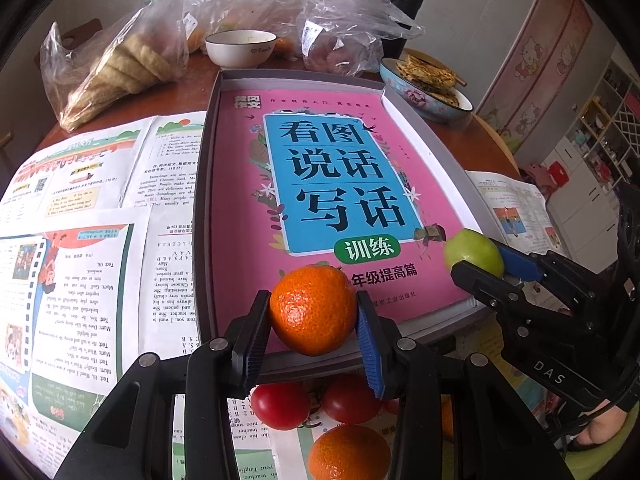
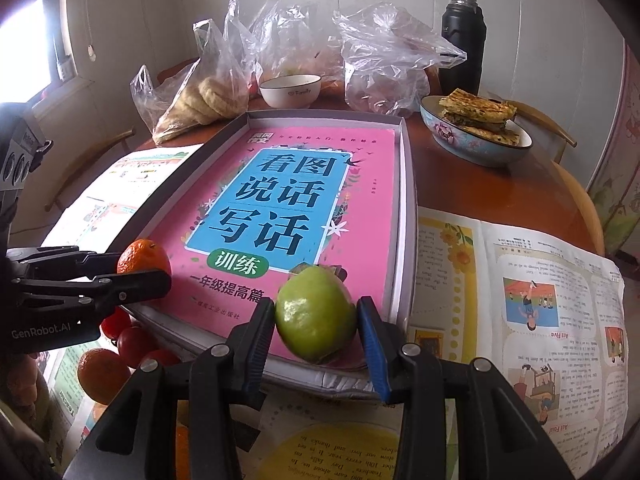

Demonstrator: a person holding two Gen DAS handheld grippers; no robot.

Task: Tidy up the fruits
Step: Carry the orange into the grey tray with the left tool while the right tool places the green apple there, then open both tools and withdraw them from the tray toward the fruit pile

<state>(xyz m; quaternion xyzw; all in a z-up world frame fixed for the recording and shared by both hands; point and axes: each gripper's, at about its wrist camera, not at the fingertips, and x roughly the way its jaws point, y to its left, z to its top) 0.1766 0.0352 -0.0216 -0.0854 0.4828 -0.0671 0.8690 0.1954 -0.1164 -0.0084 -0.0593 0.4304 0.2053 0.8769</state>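
Tomatoes (image 1: 280, 405) half hidden behind left gripper (image 1: 314, 320) | tangerine (image 1: 314, 310) gripped

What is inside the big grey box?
A pink book lies flat inside the grey box, covering nearly all of its floor. A white strip shows along the book's right side. Anything beneath the book is hidden.

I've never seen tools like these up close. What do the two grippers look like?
Both are black plastic tongs with silver pivot pins and ribbed blue pads inside the fingers. The left gripper bears "GenRobot.AI" in white on its side; the right gripper bears "DAS". No cables or sleeves show.
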